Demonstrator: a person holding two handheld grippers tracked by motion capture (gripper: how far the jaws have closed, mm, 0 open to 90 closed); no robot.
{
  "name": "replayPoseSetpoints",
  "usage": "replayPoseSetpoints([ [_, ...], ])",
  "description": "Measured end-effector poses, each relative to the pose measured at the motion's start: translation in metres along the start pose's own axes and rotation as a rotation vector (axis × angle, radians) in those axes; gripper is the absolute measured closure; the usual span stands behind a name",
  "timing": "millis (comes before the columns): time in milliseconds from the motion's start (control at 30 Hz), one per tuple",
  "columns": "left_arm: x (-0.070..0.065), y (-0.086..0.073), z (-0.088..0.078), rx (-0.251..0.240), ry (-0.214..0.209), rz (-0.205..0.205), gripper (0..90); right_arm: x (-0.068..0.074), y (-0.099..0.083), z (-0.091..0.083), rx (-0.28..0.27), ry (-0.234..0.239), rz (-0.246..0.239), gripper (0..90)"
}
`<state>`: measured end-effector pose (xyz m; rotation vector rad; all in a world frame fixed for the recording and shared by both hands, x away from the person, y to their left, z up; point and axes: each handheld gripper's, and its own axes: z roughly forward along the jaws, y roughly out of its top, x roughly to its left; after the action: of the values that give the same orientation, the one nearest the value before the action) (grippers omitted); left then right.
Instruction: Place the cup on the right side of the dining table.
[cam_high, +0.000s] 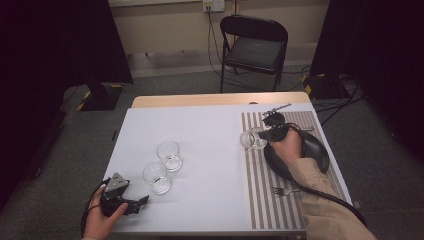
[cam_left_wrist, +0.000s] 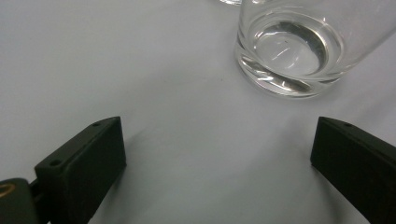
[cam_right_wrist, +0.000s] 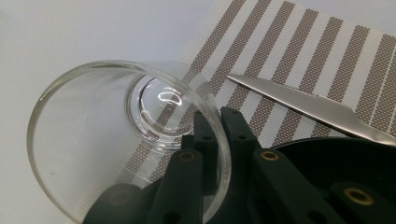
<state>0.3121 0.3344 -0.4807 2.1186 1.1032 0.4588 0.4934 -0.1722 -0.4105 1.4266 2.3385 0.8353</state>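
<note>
Our right gripper (cam_right_wrist: 212, 140) is pinched shut on the rim of a clear glass tumbler (cam_right_wrist: 126, 135), one jaw inside the wall and one outside, the glass tipped over toward the camera. In the high view that tumbler (cam_high: 253, 138) hangs at the left edge of the striped placemat (cam_high: 260, 190), with the right gripper (cam_high: 272, 132) just behind it and the black plate (cam_high: 315, 150) close by. A table knife (cam_right_wrist: 308, 105) lies on the mat by the plate's far rim, and a fork (cam_high: 282, 190) sits nearer to us.

Over on the left, our left gripper (cam_left_wrist: 217, 154) is spread wide and holds nothing, its jaws low over the white tabletop (cam_left_wrist: 140, 70). A second tumbler (cam_left_wrist: 292, 51) stands upright just ahead of it. The high view shows the left gripper (cam_high: 137, 202) near the front edge, with two tumblers (cam_high: 157, 177) (cam_high: 169, 155) side by side beyond it.

To do this well, we judge, we bring the glass level before it meets the mat, keep the pinch firm because a rim grip on smooth glass can slip, and set the base down flat, clear of knife and plate, before we loosen.

No brand, label or writing is legible anywhere.
</note>
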Motion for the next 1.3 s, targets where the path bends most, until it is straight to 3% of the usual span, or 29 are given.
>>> replayPoseSetpoints([
  [433,0.0001,0.0,0.0,-0.001,-0.002,-0.002,2.5,-0.0078,-0.0012,-0.0045,0.001,-0.023,0.014,85.8],
  [1300,0.0,-0.0001,0.0001,-0.002,-0.001,-0.003,2.5,-0.0057,0.0083,-0.0054,-0.039,-0.06,0.038,82.8],
])
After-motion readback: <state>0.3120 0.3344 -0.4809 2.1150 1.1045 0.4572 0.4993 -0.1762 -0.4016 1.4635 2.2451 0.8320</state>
